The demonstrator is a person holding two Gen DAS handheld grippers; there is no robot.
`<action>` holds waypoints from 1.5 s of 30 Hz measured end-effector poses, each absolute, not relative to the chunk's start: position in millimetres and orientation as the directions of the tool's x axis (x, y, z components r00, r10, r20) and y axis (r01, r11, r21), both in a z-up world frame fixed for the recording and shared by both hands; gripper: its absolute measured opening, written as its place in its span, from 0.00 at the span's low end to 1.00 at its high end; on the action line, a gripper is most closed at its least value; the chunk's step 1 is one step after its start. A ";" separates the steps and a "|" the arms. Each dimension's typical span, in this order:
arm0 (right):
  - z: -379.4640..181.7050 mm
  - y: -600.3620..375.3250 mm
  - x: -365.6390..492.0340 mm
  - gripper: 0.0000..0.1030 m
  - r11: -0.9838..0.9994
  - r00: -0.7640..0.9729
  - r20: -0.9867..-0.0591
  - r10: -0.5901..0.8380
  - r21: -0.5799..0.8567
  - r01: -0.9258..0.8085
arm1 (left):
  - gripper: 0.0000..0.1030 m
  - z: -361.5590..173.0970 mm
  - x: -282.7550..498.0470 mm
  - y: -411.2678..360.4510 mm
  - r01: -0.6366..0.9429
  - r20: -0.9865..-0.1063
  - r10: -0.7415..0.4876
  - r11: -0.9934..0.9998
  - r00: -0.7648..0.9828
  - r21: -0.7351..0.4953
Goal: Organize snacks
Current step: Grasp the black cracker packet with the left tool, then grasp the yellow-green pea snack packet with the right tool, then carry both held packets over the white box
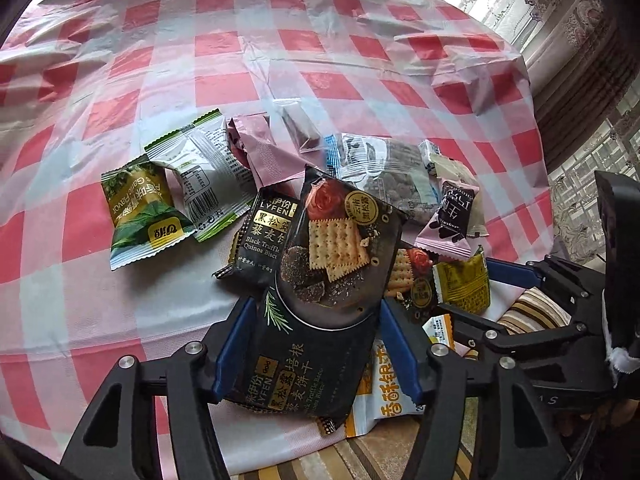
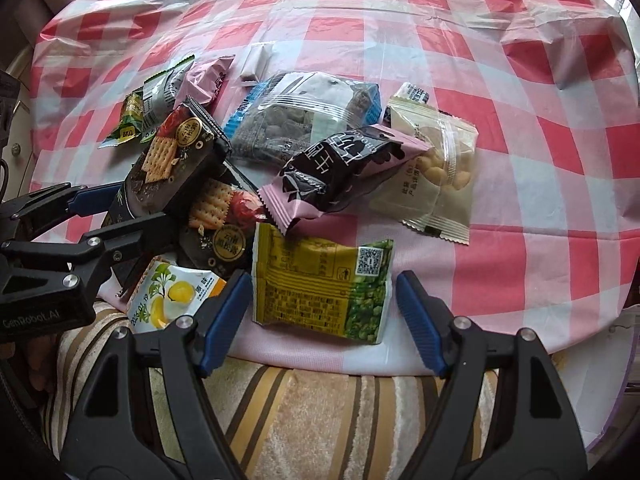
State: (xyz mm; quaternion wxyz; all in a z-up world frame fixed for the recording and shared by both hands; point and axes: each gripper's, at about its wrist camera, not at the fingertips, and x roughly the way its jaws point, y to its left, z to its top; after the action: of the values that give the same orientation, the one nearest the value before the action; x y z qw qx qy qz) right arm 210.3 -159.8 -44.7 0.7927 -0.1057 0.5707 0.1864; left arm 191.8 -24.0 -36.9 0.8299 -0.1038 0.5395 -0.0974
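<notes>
Snacks heaped on checked tablecloth (image 1: 168,60). Left gripper (image 1: 316,344) clamps black cracker packet (image 1: 332,264), tilted above the pile. Right gripper (image 2: 320,316) spread wide, unclenched, straddling yellow-green pea packet (image 2: 320,284) at table edge.

Three black cracker packets (image 1: 336,248), two green garlic packets (image 1: 140,208), two pink packets (image 2: 340,172), two hand-held grippers (image 2: 320,312).

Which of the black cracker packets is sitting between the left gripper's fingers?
The big black truffle cracker packet, raised on top; the other two lie flat beneath.
</notes>
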 end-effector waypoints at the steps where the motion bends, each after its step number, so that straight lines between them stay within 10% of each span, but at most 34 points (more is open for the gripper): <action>1: -45.9 -157.5 211.7 0.76 0.908 0.280 -0.945 0.171 0.040 -0.418 | 0.58 -36.9 190.8 -21.9 0.036 -0.874 -0.269 0.960 0.406 -0.278; 45: -8.4 -230.1 183.6 0.52 0.934 0.368 -0.883 0.291 0.179 -0.308 | 0.54 4.6 148.7 -43.6 -0.077 -0.837 -0.131 0.976 0.532 -0.202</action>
State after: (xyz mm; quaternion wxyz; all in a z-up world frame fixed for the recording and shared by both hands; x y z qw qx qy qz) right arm 183.6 -230.1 -8.4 0.8271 -0.0084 0.5320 0.1810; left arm 148.7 -43.6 4.6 0.8686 -0.1076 0.4835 -0.0154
